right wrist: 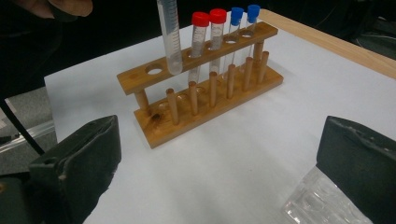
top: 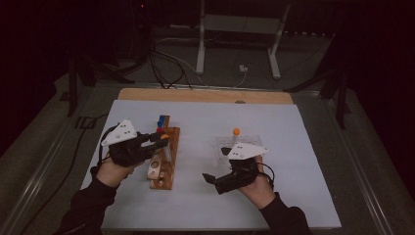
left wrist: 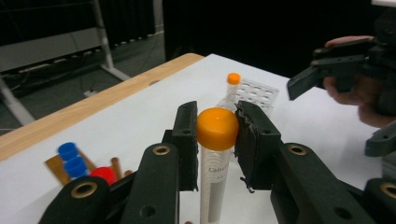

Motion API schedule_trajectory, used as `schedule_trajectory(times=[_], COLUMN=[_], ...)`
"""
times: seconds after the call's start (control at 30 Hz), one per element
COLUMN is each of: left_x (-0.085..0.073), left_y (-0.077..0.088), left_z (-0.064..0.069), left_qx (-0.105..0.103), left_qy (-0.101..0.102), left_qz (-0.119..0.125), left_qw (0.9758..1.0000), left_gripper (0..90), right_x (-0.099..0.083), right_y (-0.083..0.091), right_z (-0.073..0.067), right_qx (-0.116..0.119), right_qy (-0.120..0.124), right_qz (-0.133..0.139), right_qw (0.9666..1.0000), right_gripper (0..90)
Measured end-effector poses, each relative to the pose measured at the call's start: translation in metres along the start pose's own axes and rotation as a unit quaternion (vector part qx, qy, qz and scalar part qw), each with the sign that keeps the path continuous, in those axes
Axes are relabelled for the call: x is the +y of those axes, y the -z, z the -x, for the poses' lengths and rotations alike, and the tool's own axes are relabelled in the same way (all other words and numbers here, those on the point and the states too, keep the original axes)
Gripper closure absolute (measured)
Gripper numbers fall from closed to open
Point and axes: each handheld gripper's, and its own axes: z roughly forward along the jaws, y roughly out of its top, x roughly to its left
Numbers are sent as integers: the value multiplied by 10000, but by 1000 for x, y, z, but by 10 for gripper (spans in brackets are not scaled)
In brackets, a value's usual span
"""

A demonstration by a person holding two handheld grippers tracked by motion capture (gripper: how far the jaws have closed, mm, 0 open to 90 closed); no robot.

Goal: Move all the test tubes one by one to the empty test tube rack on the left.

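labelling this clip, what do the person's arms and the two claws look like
Dark long sleeves cover both forearms. Each hand holds a black claw: left claw, right claw. Both have chunky, rough-edged black pads, brass-ringed pivot holes and a white three-cornered plate with dark dots on top. A black cable trails from the left one.

My high view is dim, its corners falling to black; the white sheet-covered surface [top: 274, 196] looks grey. Both gripper views are brighter, with nearby tongs soft.

Wooden rack [top: 164, 157] left on table [top: 274, 205], clear tray [top: 244, 144] right
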Motion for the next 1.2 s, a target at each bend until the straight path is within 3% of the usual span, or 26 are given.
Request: schedule_trajectory(times=[0.3, 0.6, 1.2], left_x=[-2, -13, -39], left_y=[14, 14, -2], left_z=[-12, -23, -24], left_qx=[321, 517, 450], left_qy=[19, 138, 275], left_qz=[36, -32, -384], left_qw=[9995, 9986, 9979], left_gripper=[717, 717, 717], right_x=[0, 0, 0], right_y=[0, -1, 0], right_z=[0, 0, -2], right_qx=[9, 56, 104], right_qy=[9, 2, 31], right_qz=[-50, -56, -56], right_qw=[10000, 10000, 9999], right_gripper=[1, 1, 2])
